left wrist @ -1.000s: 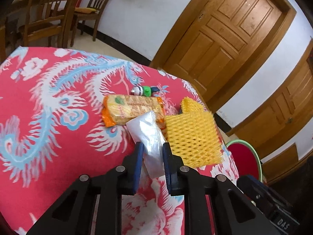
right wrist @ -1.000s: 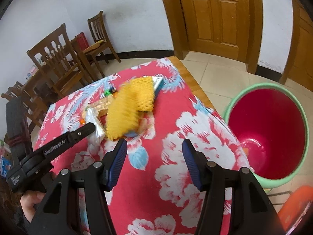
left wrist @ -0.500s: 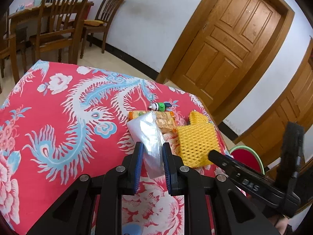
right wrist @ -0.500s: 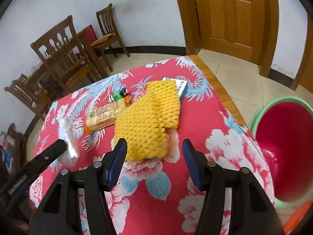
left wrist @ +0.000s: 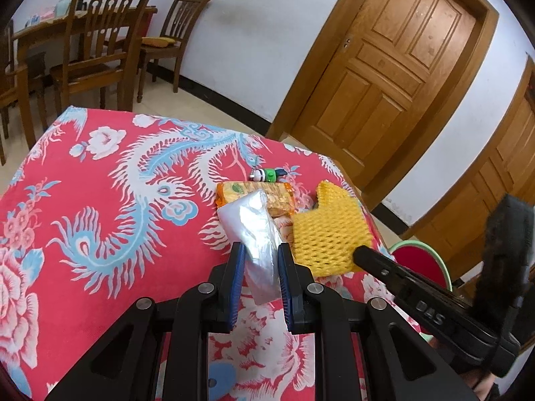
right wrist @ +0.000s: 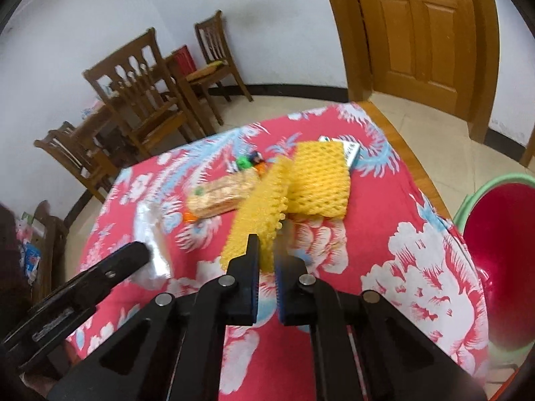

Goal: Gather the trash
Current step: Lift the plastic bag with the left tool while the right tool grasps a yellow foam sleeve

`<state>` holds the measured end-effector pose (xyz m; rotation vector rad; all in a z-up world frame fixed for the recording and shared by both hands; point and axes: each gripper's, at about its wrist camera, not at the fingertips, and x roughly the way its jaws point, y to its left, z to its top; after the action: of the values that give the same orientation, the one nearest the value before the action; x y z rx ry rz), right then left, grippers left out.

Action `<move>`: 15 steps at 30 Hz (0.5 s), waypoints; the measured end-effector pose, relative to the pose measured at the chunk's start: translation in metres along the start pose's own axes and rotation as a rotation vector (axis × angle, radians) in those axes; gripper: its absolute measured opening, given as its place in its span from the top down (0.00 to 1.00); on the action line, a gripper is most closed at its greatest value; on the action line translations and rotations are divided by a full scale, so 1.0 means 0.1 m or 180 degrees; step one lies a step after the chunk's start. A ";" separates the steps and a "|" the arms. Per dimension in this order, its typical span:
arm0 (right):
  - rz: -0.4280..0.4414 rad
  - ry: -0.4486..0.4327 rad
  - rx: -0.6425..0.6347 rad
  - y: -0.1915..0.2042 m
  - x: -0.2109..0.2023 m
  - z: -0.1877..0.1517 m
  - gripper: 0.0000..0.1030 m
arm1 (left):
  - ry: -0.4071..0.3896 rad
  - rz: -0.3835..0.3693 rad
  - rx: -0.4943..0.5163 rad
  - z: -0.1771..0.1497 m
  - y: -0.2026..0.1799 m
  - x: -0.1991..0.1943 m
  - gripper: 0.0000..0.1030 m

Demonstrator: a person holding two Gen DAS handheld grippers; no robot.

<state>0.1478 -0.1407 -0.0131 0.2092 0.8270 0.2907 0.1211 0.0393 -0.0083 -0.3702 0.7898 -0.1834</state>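
Left gripper [left wrist: 257, 267] jaws clamped on clear plastic wrapper [left wrist: 254, 230], held above tabletop [left wrist: 100, 227] for binning. Right gripper [right wrist: 265, 260] jaws pinched on yellow foam net [right wrist: 264, 214], lifted toward red bin [right wrist: 501, 234].

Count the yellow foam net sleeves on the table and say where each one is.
2. One foam net is pinched in the right tongs, its near end raised. The other foam net lies flat on the red tablecloth just behind it, partly covering a small box. None seems hidden.
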 end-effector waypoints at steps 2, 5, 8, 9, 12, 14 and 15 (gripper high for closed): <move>0.0043 -0.0064 0.0011 0.01 -0.11 -0.03 0.90 | -0.0020 0.0018 0.0023 0.00 -0.03 -0.04 0.81; 0.0097 -0.0156 0.0054 0.01 -0.28 -0.07 0.90 | -0.0039 0.0020 0.0061 -0.02 -0.08 -0.10 0.81; 0.0106 -0.0271 0.0107 -0.02 -0.47 -0.13 0.90 | -0.0046 0.0012 0.0093 -0.05 -0.15 -0.14 0.81; 0.0101 -0.0315 0.0122 -0.04 -0.55 -0.15 0.90 | -0.0044 0.0005 0.0102 -0.05 -0.17 -0.15 0.81; 0.0066 -0.0404 0.0132 -0.09 -0.71 -0.21 0.90 | -0.0026 -0.0053 0.0123 -0.08 -0.26 -0.17 0.81; 0.0029 -0.0483 0.0156 -0.15 -0.84 -0.24 0.90 | -0.0023 -0.0090 0.0151 -0.09 -0.33 -0.18 0.81; 0.0003 -0.0528 0.0170 -0.18 -0.91 -0.25 0.90 | -0.0023 -0.0104 0.0174 -0.10 -0.37 -0.18 0.81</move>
<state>0.0735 -0.1863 0.0282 0.2799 0.6708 0.2487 0.1008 0.0080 0.0121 -0.3320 0.7703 -0.2336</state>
